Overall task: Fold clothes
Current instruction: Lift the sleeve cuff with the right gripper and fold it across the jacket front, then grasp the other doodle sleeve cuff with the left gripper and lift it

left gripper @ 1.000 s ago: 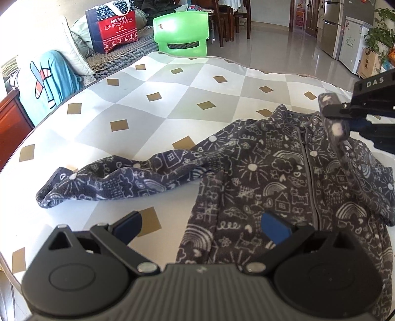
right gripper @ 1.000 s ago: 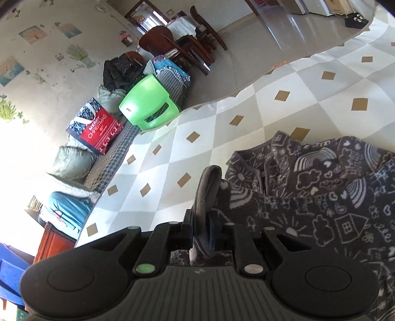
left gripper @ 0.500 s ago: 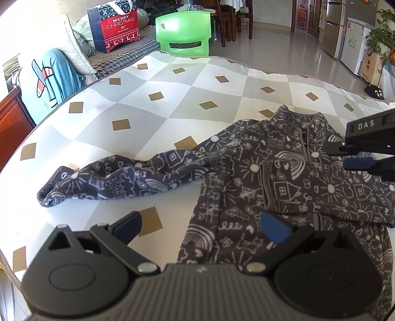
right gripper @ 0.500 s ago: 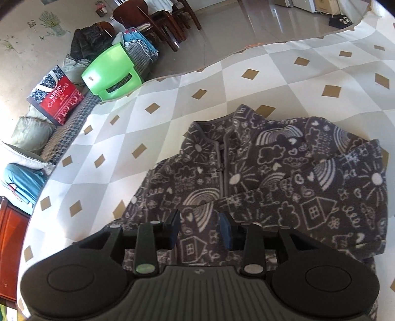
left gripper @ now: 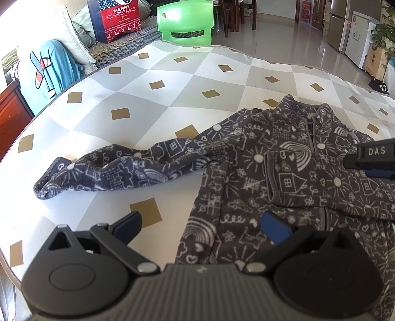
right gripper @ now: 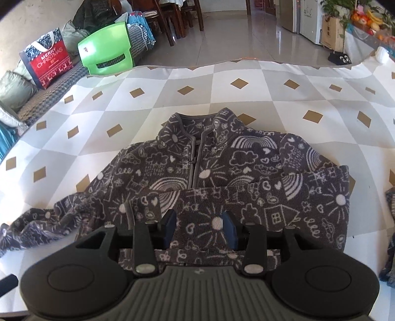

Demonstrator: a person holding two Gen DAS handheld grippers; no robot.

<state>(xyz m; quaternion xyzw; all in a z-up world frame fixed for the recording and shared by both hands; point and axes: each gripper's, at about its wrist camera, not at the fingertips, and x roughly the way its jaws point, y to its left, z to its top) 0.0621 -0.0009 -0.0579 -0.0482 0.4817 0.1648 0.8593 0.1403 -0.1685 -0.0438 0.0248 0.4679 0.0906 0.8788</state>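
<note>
jacket: dark patterned fleece, front up, flat on checked worktop | one sleeve folded across chest, other sleeve stretched out to the side | right tool: jaws just been opening, released, nothing pinched, above folded sleeve | left tool: wide apart, empty, over jacket's lower edge

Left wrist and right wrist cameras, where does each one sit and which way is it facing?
Left wrist: sits on the left gripper, angled down at the fleece jacket and its outstretched sleeve; the right gripper's tip shows at the right edge.
Right wrist: sits on the right gripper, looking down at the folded-over sleeve; its jaws have just been opening, pads off the cloth.
Shared: jacket, tablecloth, green chair.
</note>
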